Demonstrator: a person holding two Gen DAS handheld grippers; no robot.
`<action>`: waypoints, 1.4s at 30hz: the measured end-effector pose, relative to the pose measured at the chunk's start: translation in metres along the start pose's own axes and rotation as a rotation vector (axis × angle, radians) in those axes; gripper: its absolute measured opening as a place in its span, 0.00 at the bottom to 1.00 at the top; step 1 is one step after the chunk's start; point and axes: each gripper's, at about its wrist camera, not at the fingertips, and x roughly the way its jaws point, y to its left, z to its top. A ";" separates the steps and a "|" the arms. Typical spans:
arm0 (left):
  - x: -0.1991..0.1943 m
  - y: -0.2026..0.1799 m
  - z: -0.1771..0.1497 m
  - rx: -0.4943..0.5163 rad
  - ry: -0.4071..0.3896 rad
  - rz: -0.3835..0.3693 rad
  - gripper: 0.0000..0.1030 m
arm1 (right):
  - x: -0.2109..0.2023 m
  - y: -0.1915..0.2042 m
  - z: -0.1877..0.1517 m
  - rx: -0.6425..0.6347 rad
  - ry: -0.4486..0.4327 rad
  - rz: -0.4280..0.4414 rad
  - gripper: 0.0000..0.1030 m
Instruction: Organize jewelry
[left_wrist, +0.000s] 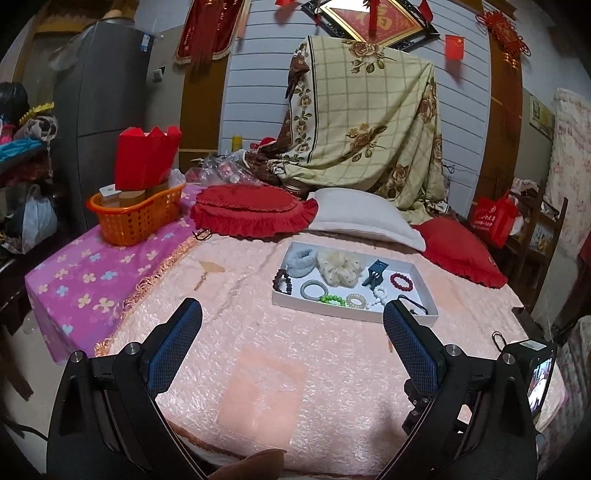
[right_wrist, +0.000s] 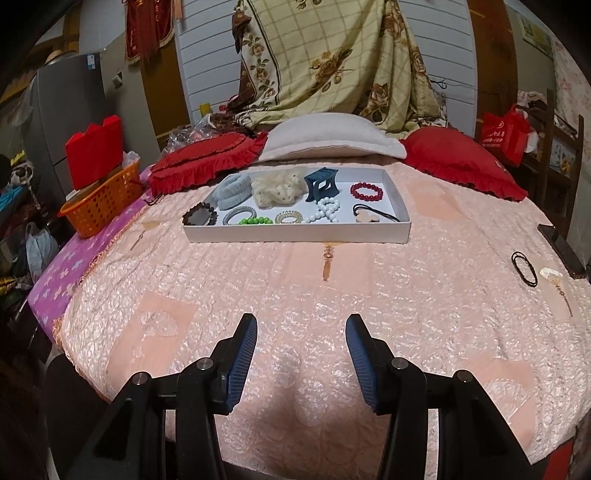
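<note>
A shallow white tray (left_wrist: 347, 312) (right_wrist: 295, 232) lies on the pink bedspread, towards the pillows. It holds a red bead bracelet (right_wrist: 352, 191), a blue claw clip (right_wrist: 321, 184), a cream scrunchie (right_wrist: 275, 188), a blue-grey scrunchie (right_wrist: 234, 192), green beads (right_wrist: 255, 220), white beads (right_wrist: 325, 210) and a dark bracelet (right_wrist: 199, 218). A black hair tie (right_wrist: 515, 260) and a pale hairpin (right_wrist: 550, 274) lie loose on the bed at the right. My left gripper (left_wrist: 292, 308) is open wide and empty, short of the tray. My right gripper (right_wrist: 301, 318) is half open and empty, further back over the bedspread.
An orange basket (left_wrist: 133, 218) with red boxes stands on the purple sheet at the left. Two red cushions (right_wrist: 461, 162) and a white pillow (right_wrist: 332, 136) lie behind the tray. A dark phone (right_wrist: 561, 251) rests near the bed's right edge.
</note>
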 end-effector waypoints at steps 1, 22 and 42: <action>0.001 -0.001 -0.001 0.004 0.003 0.005 0.96 | 0.000 0.000 0.000 -0.001 0.002 -0.001 0.47; 0.021 0.001 -0.020 0.034 0.098 0.072 0.96 | -0.001 0.002 -0.004 -0.003 0.016 -0.058 0.60; 0.034 -0.014 -0.030 0.108 0.182 0.069 0.96 | -0.010 -0.033 0.000 0.121 -0.019 -0.135 0.60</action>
